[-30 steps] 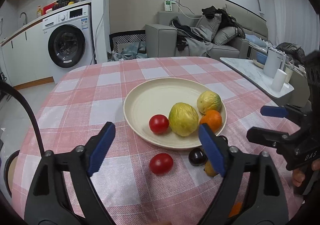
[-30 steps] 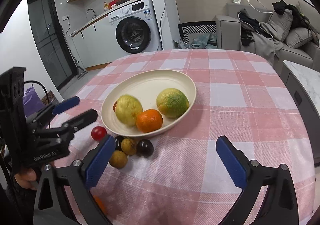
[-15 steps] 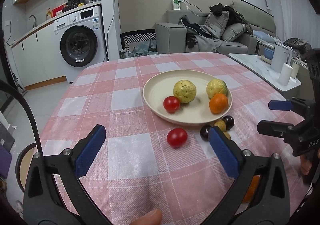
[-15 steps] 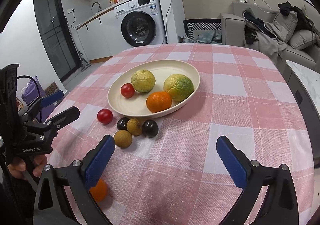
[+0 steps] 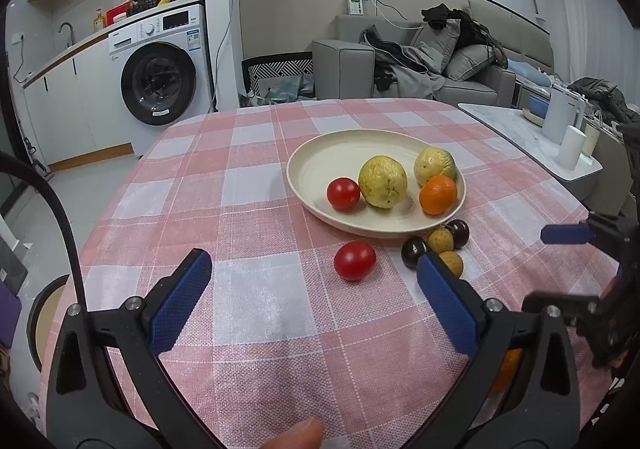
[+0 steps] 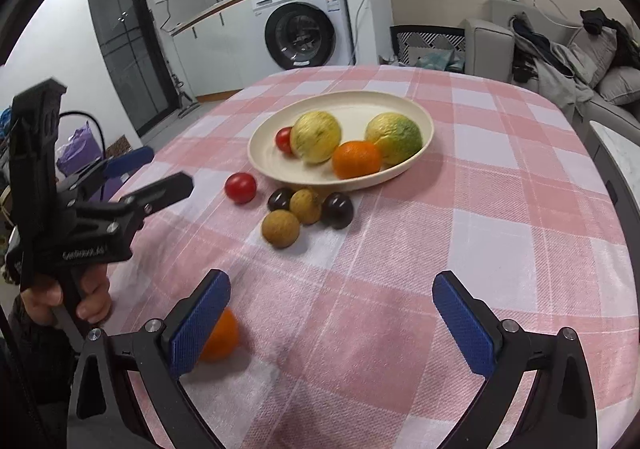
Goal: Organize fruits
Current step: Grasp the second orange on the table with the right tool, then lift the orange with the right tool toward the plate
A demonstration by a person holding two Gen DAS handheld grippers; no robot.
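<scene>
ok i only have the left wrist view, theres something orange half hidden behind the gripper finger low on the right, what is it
Observer: An orange lying on the cloth, well apart from the other fruit, partly behind a finger of the right gripper.
Operator: is that gripper holding anything
Observer: No, its jaws stand wide open with only cloth between them.
Operator: and the far fruit on the plate, all yellow?
Observer: No, the far fruit on the plate is largely green on the side facing the right wrist camera.
</scene>
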